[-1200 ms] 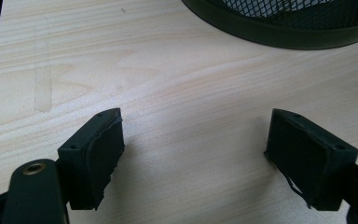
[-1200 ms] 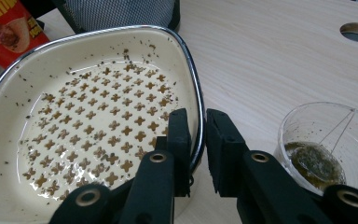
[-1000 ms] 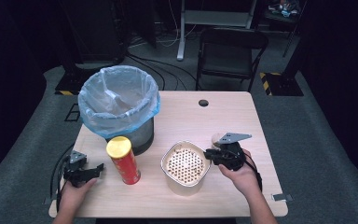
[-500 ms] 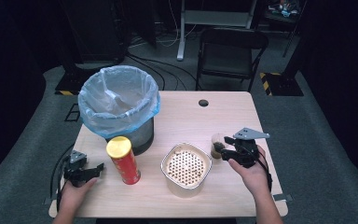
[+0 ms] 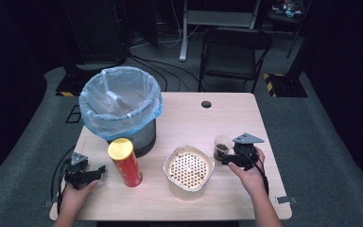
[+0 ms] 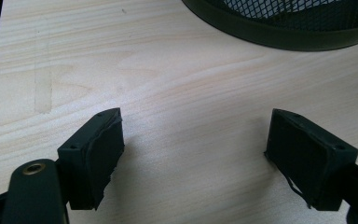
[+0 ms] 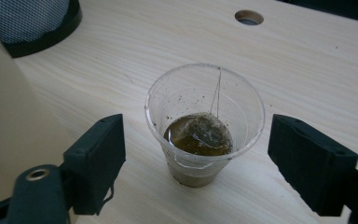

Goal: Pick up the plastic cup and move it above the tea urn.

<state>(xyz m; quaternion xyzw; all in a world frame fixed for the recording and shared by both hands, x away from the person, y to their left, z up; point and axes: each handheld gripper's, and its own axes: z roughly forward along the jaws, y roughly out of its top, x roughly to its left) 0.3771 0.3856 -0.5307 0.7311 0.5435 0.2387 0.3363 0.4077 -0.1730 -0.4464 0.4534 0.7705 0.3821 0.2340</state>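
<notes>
A clear plastic cup point(image 7: 205, 130) with brown liquid and a tea bag in it stands upright on the wooden table point(image 5: 194, 123), right of the tub, where the high view shows the cup point(image 5: 222, 145) too. My right gripper point(image 7: 198, 154) has just been opening its jaws. The cup stands between them with a gap on each side. In the high view the right gripper point(image 5: 228, 158) points left at the cup. Near the table's front left corner my left gripper point(image 5: 97, 172) rests open. In its own view the left gripper point(image 6: 193, 140) has bare wood between its jaws.
A beige tub point(image 5: 189, 168) with a perforated insert sits at the front middle. A red chip can point(image 5: 124, 163) with a yellow lid stands left of it. Behind the can is a mesh bin point(image 5: 120, 106) lined with a blue bag. A folding chair point(image 5: 234, 52) stands beyond the table.
My right gripper has moved right, away from the tub's rim, and down. The cup now stands on the table and the jaws have spread apart. The left gripper has stayed put.
</notes>
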